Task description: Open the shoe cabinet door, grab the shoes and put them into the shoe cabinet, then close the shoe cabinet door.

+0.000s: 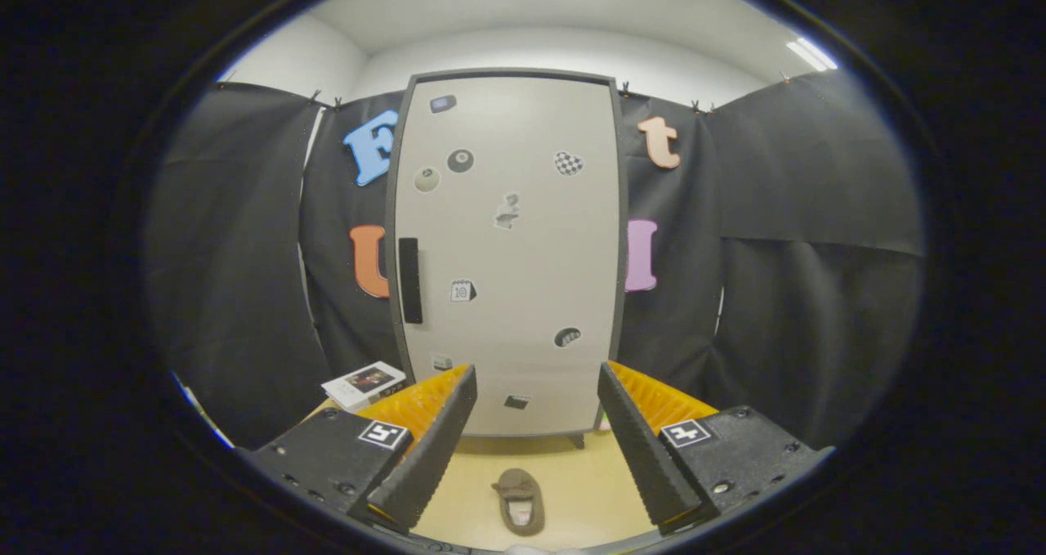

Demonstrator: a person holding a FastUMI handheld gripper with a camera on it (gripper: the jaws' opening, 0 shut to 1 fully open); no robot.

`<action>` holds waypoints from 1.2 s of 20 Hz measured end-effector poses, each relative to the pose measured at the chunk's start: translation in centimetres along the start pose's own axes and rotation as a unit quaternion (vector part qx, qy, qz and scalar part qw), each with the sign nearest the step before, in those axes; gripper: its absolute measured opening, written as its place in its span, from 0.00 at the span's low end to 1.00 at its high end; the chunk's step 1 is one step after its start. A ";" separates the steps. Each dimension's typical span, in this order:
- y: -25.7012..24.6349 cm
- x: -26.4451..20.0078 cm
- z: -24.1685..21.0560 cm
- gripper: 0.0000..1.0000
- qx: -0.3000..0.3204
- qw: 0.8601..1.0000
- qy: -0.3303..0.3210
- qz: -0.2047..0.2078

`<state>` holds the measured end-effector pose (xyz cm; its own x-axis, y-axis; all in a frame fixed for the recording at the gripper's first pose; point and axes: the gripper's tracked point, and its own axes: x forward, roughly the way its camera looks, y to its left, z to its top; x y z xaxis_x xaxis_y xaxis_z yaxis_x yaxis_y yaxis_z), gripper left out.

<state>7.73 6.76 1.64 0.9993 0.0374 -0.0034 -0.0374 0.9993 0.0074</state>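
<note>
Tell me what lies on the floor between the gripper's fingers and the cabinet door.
In the gripper view, one slipper lies between the open gripper fingers, short of the shut cabinet door; the floor beyond it is bare.

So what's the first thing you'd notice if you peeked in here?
Probably the tall pale shoe cabinet straight ahead, beyond the gripper, its door shut and dotted with little stickers, a dark handle on its left edge. Next, a single brown shoe lying on the floor between the open fingers, with nothing held. A small white box sits left of the cabinet's foot.
</note>
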 end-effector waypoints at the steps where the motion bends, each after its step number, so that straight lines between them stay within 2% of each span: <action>1: 1.1 0.9 0.3 0.98 0.002 1.000 -0.004 0.007; 7: 8.2 7.3 1.9 0.98 0.006 0.998 -0.010 0.061; 13: 13.7 13.7 3.4 0.98 0.011 0.995 -0.009 0.094; 20: 15.9 19.7 3.8 0.97 0.012 0.996 0.003 0.085; 24: 16.4 21.9 3.2 0.93 0.010 0.996 0.021 0.081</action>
<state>28.96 23.99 4.85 0.9791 0.1988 -0.0419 -0.1976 0.9798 0.0305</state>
